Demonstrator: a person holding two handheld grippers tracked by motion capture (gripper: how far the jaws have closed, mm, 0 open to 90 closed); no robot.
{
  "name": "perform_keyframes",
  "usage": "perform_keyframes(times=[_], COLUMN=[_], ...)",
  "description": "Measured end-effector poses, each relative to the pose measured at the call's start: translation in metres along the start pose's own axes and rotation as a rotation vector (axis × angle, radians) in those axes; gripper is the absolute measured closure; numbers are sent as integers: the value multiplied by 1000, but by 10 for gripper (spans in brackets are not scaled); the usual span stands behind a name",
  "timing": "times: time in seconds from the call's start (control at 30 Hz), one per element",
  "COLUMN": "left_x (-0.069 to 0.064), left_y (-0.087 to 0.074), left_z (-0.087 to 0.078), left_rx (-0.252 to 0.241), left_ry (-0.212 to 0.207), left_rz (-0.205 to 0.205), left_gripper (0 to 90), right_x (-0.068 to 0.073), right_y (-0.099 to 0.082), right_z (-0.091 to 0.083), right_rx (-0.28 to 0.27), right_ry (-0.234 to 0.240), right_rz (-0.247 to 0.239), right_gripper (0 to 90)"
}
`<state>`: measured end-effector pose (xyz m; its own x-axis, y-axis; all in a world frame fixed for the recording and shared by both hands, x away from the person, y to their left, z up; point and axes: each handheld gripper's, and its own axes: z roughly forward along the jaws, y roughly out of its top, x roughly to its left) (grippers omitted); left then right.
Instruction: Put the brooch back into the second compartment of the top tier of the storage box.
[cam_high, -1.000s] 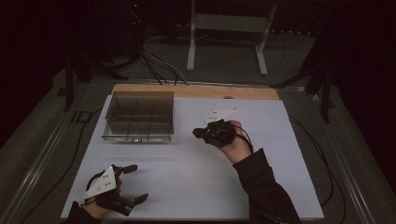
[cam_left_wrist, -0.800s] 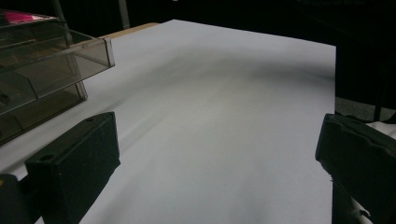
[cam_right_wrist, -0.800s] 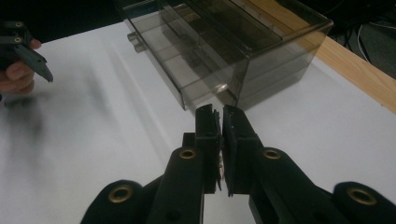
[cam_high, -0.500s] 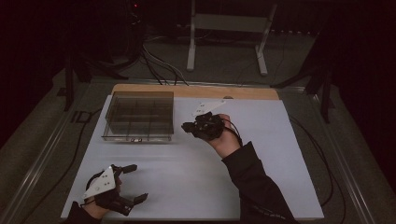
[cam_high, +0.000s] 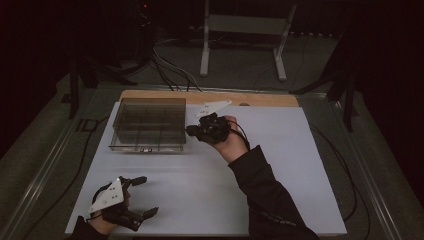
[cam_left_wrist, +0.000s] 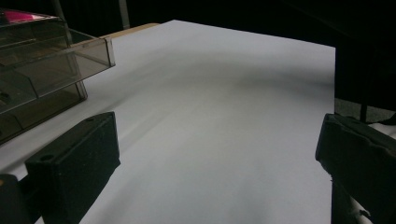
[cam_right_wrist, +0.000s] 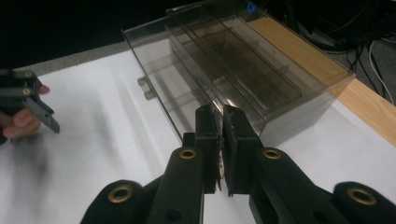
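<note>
A smoky clear plastic box (cam_high: 148, 125) with several inner compartments stands at the back left of the white table (cam_high: 290, 165). My right gripper (cam_high: 191, 131) hovers just off the box's right side, jaws shut with nothing between them. In the right gripper view the closed fingertips (cam_right_wrist: 220, 114) point at the box's near corner (cam_right_wrist: 243, 70). My left gripper (cam_high: 148, 196) rests near the front left edge, jaws wide open and empty. In the left gripper view it (cam_left_wrist: 219, 163) faces bare table, with the box (cam_left_wrist: 42, 70) at far left.
A wooden strip (cam_high: 260, 99) runs along the table's far edge behind the box. A metal stand (cam_high: 240, 30) and cables (cam_high: 170, 65) lie on the floor beyond. The other hand with its gripper (cam_right_wrist: 28, 100) appears at the left of the right gripper view.
My right gripper has moved left toward the box's right side, still shut. The left gripper has stayed put.
</note>
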<state>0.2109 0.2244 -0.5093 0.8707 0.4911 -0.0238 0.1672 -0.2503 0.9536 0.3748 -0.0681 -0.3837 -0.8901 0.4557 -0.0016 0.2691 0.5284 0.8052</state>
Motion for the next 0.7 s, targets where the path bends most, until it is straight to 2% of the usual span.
perform_keyframes(times=[0.3,0.7], left_x=[0,0], left_y=[0,0], left_z=[-1,-2], left_rx=[-2,-7], left_ry=[1,-1], left_rz=[1,-1], left_gripper=[7,7], right_x=[3,6], right_y=[20,30], right_z=[20,45], right_rx=[2,10], right_ry=[13,35], right_rz=[1,9], right_gripper=[857,856])
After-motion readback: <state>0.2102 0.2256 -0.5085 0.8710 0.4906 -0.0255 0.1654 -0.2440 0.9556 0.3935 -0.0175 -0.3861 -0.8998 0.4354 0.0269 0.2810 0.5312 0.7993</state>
